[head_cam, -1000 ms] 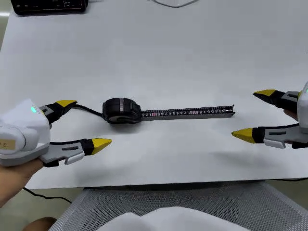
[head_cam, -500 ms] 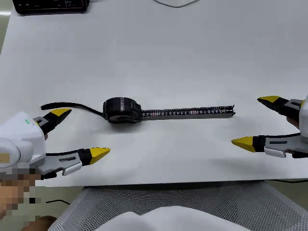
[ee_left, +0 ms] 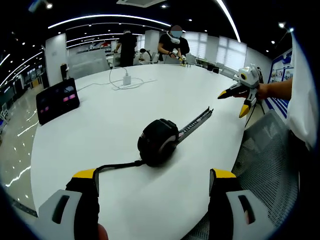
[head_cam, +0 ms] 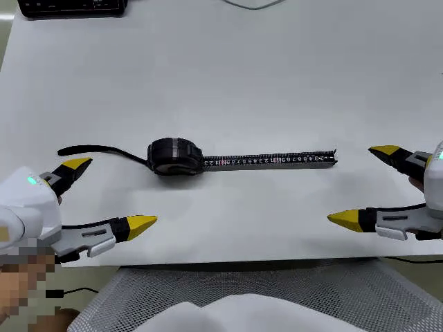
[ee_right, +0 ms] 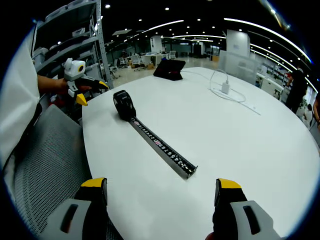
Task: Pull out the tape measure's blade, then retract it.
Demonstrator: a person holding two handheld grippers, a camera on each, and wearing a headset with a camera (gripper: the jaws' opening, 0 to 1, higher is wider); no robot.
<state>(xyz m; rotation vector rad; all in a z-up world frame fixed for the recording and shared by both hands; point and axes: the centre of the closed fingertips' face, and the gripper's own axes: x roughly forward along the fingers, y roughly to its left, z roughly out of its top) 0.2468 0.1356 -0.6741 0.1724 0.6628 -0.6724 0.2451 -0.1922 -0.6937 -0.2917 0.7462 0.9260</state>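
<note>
A black tape measure [head_cam: 175,158] lies on the white table [head_cam: 242,83], its blade [head_cam: 270,160] drawn out to the right and lying flat. A black wrist strap [head_cam: 97,149] trails left from the case. My left gripper [head_cam: 111,196] is open, a short way left of and nearer than the case [ee_left: 159,141], touching nothing. My right gripper [head_cam: 365,184] is open too, just right of and nearer than the blade's hooked end [ee_right: 189,171], holding nothing. The blade [ee_left: 195,121] runs toward the right gripper [ee_left: 238,98]; the case [ee_right: 124,104] sits near the left gripper [ee_right: 87,90].
A dark tablet [ee_left: 57,99] lies at the table's far edge, with a white charger and cable [ee_left: 125,80] beyond. A grey mesh chair [head_cam: 242,294] stands at the near table edge. People stand at the far end of the table.
Both grippers have drawn back toward the near table edge, away from the tape. The tape measure and its extended blade lie unmoved.
</note>
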